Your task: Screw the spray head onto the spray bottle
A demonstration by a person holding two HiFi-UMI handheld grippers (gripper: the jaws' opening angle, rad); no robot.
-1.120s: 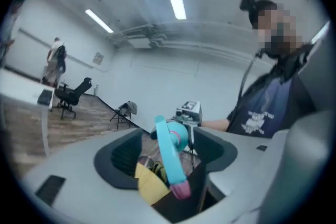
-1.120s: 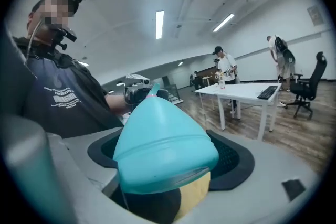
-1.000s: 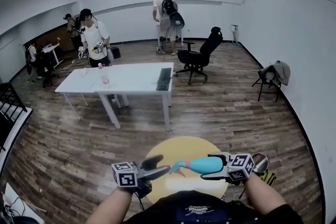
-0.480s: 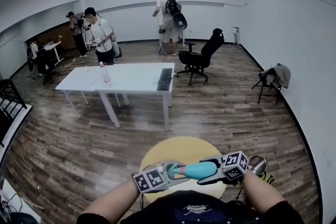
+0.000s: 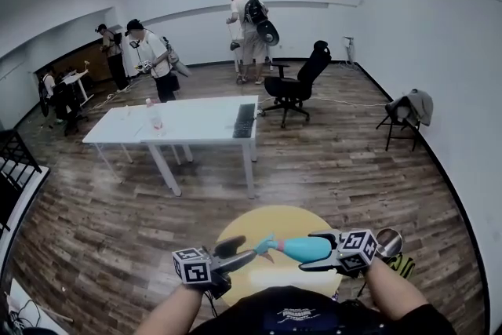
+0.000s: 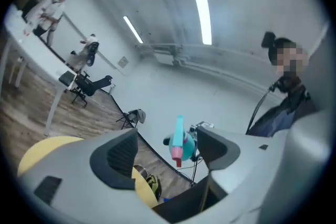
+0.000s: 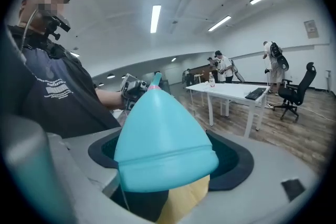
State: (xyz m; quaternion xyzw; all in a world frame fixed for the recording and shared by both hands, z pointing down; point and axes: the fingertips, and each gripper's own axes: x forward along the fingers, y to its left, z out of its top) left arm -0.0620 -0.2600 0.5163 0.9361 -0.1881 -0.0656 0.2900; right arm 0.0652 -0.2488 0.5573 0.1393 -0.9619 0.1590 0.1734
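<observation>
Head view: your right hand-held gripper [image 5: 315,252] clamps the teal plastic spray bottle [image 5: 307,249] level above the round yellow tabletop [image 5: 271,220]. The bottle's teal-and-pink spray head [image 5: 264,245] points at your left hand-held gripper [image 5: 241,253], whose tips sit just beside it. Left gripper view: the jaws stand wide and have just been opening, with nothing pressed between them; the bottle shows beyond the gap, nozzle-end on. Right gripper view: both pads [image 7: 231,165] bear on the bottle's broad body.
</observation>
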